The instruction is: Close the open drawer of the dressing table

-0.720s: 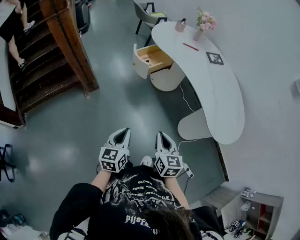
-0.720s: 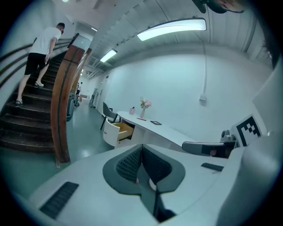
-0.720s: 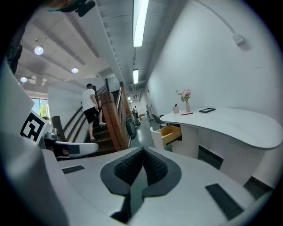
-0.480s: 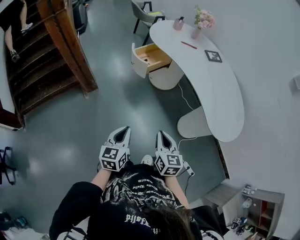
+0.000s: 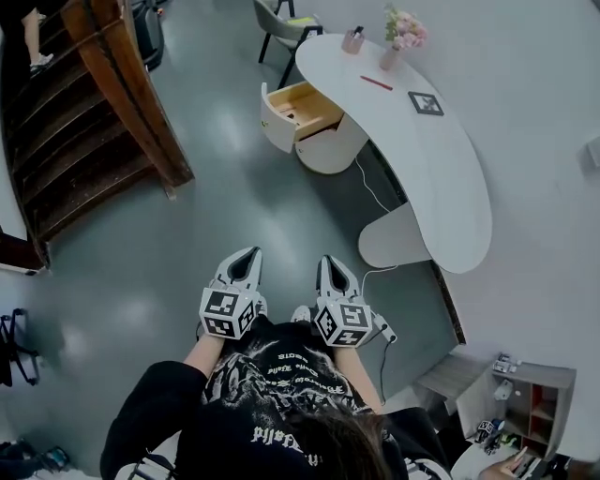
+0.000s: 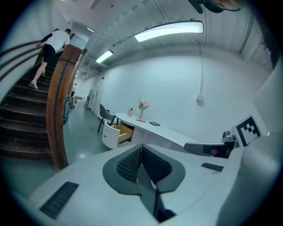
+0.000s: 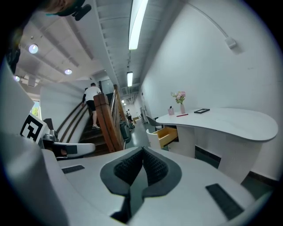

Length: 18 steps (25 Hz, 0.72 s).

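A white curved dressing table (image 5: 427,159) stands along the right wall. Its wooden-lined drawer (image 5: 298,109) is pulled out to the left, with a white rounded front (image 5: 274,120). The drawer also shows far ahead in the left gripper view (image 6: 118,133) and in the right gripper view (image 7: 165,136). My left gripper (image 5: 246,257) and right gripper (image 5: 327,263) are held close to my body, far short of the table. Both have their jaws shut with nothing between them, as the left gripper (image 6: 141,148) and right gripper (image 7: 143,151) views show.
A wooden staircase (image 5: 94,122) with a thick banister rises at the left, and a person (image 6: 52,48) climbs it. A chair (image 5: 278,23) stands beyond the drawer. On the tabletop are flowers (image 5: 401,33), a pink cup (image 5: 353,40), a red pen (image 5: 377,82) and a marker tile (image 5: 425,103). A white cable (image 5: 375,202) runs across the floor.
The view has shifted slightly toward the table; table and drawer sit a bit higher in the head view. Both grippers hold the same pose. The person on the stairs has climbed further.
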Each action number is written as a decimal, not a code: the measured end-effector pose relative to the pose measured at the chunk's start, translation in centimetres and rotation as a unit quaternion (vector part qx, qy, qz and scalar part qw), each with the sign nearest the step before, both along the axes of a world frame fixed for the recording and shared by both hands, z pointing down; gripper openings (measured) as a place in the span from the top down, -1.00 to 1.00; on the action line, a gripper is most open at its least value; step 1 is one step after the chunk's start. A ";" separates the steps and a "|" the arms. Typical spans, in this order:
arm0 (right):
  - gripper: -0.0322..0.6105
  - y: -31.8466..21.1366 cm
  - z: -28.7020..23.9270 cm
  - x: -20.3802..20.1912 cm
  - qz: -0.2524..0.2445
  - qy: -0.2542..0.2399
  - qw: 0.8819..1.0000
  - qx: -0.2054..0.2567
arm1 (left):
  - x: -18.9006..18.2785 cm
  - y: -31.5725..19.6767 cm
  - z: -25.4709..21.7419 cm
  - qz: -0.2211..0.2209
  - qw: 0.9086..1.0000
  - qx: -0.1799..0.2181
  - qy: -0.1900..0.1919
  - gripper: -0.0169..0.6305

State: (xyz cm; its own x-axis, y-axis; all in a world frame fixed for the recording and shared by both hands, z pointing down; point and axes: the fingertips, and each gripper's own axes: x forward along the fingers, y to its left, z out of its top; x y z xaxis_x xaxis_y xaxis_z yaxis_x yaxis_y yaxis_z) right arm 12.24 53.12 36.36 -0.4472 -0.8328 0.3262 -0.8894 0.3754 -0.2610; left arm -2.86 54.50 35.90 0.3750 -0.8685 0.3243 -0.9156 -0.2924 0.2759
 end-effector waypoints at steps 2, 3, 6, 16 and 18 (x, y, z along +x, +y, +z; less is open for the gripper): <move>0.82 -0.4 0.0 -1.2 -0.001 0.012 1.000 0.009 | -1.1 -0.4 0.2 0.004 1.000 0.001 -0.004 0.87; 0.82 -0.5 0.0 -1.7 -0.001 0.017 1.000 0.012 | -1.7 -0.5 0.3 0.005 1.000 0.001 -0.005 0.87; 0.82 -0.9 -0.2 -3.0 0.004 0.020 1.000 0.016 | -3.3 -1.0 0.4 0.006 1.000 0.001 -0.008 0.87; 0.82 -2.3 -2.1 -4.6 0.003 0.030 0.999 0.045 | -4.7 -2.4 -0.6 0.012 1.000 0.010 -0.015 0.87; 0.82 -2.9 -2.1 -4.6 0.000 0.029 0.998 0.049 | -4.8 -2.9 -0.4 0.008 1.000 0.012 -0.014 0.87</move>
